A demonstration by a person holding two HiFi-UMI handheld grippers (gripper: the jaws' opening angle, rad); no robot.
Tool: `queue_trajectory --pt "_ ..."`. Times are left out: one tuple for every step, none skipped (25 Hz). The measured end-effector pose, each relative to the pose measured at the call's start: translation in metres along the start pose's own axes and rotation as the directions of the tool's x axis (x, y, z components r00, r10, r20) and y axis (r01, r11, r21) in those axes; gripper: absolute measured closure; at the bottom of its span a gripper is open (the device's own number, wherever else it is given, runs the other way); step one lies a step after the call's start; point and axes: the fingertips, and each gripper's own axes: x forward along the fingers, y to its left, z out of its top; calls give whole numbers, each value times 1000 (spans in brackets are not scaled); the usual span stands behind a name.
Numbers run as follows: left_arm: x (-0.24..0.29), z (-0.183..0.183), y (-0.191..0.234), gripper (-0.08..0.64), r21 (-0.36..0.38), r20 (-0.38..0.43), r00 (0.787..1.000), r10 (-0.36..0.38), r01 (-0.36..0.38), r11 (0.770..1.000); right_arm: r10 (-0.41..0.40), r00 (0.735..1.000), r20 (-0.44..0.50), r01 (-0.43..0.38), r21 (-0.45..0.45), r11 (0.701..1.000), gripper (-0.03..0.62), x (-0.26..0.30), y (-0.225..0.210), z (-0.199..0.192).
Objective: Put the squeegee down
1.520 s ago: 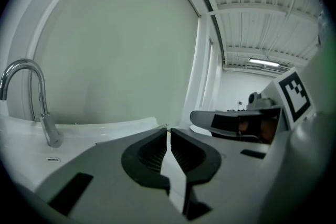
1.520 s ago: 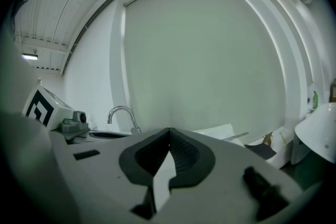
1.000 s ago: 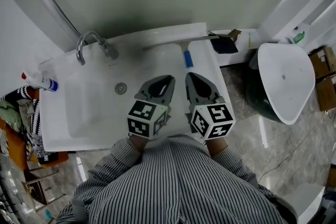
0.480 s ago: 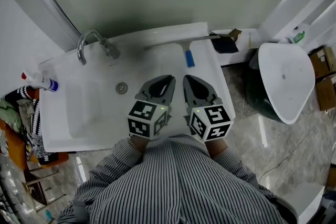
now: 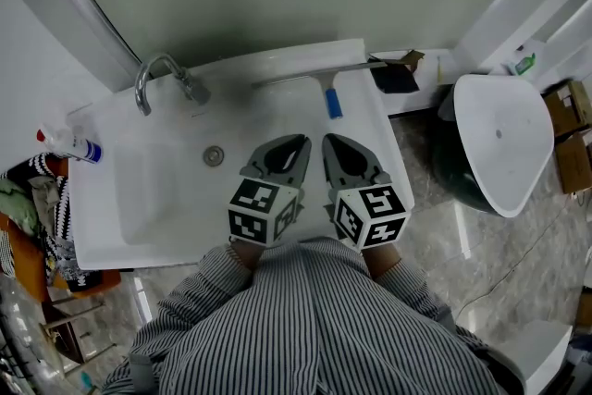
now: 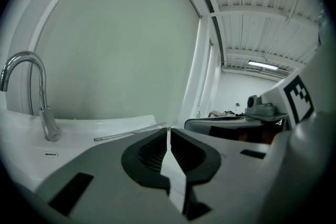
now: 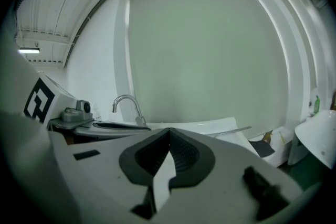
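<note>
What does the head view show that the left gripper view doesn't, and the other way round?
Only the head view: the drain, the spray bottle and the squeegee's blue handle. Only the left gripper view: a ceiling light, and the left gripper's jaws closed on nothing. Both: the faucet, the squeegee's blade lying on the sink's rear ledge, and the right gripper.

The left tongs (image 6: 168,129) are seen closed together, empty; the squeegee (image 6: 126,134) is laid right of the tap (image 6: 48,123).

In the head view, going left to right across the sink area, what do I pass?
spray bottle → faucet → drain → squeegee → white oval fixture
</note>
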Motion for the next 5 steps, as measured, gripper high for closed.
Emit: queue_trajectory --pt "0 0 -1 529 0 1 1000 -2 2 1000 0 1000 0 0 -1 1000 577 0 0 0" --pt "0 0 -2 529 1 1 1000 -4 4 1000 -1 1000 0 1 -2 1000 577 -1 1 0" --pt "0 0 -2 529 1 1 1000 -6 6 1000 -1 1000 0 1 -3 1000 577 -1 1 0" --pt "-1 -1 -2 529 2 0 1000 -7 7 1000 -2 1000 -1 2 -4 1000 577 -1 2 0" --pt "-1 -1 -2 529 4 -1 1000 -7 7 1000 -2 1000 -1 2 -4 1000 577 -1 2 -1"
